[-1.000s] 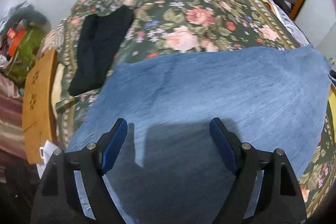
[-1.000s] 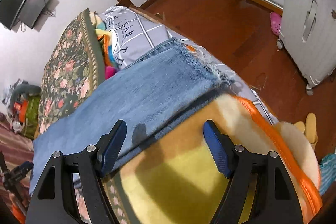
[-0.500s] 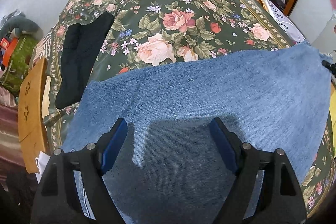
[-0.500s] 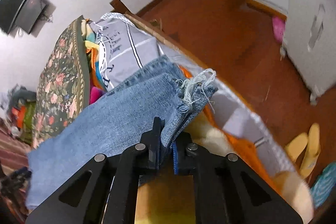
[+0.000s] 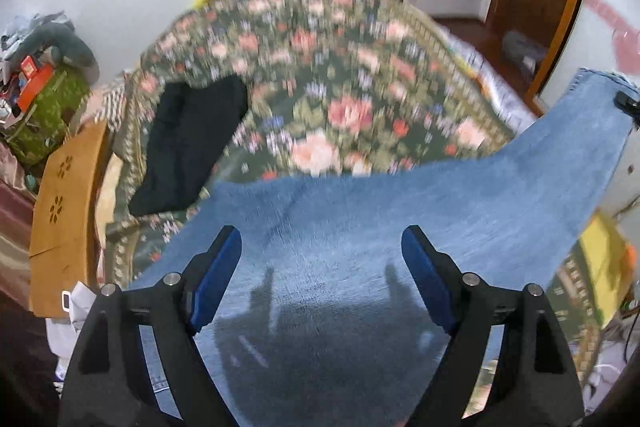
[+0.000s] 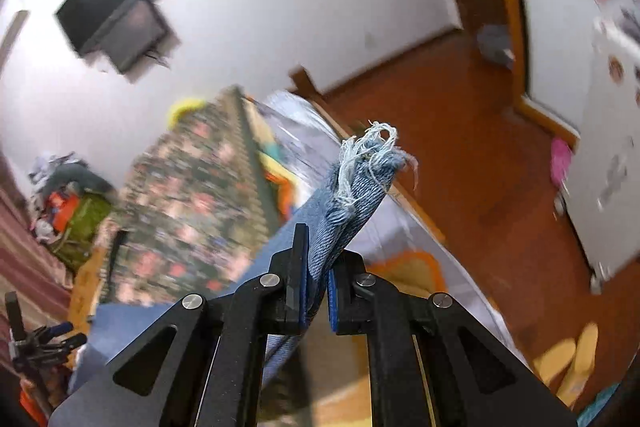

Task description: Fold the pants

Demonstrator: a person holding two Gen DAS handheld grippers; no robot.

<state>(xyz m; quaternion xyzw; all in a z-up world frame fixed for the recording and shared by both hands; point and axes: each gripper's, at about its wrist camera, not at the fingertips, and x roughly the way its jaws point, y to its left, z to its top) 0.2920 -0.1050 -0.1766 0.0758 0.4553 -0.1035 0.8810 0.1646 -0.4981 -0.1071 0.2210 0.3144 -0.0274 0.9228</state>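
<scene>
Above the bed's foot edge, my right gripper pinches the jeans' frayed hem, lifting that end for folding. My left gripper hovers spread wide over the denim lying on the floral bedspread, gripping nothing.

From the left claw we look forward and down, close over the blue denim pants, toward the green floral-patterned bedspread beyond its fingers. From the right claw we look higher and across the room, the frayed hem right at the lens, the wooden floor to its right. Both views share the pants, the bedspread and the black wall-mounted television.
</scene>
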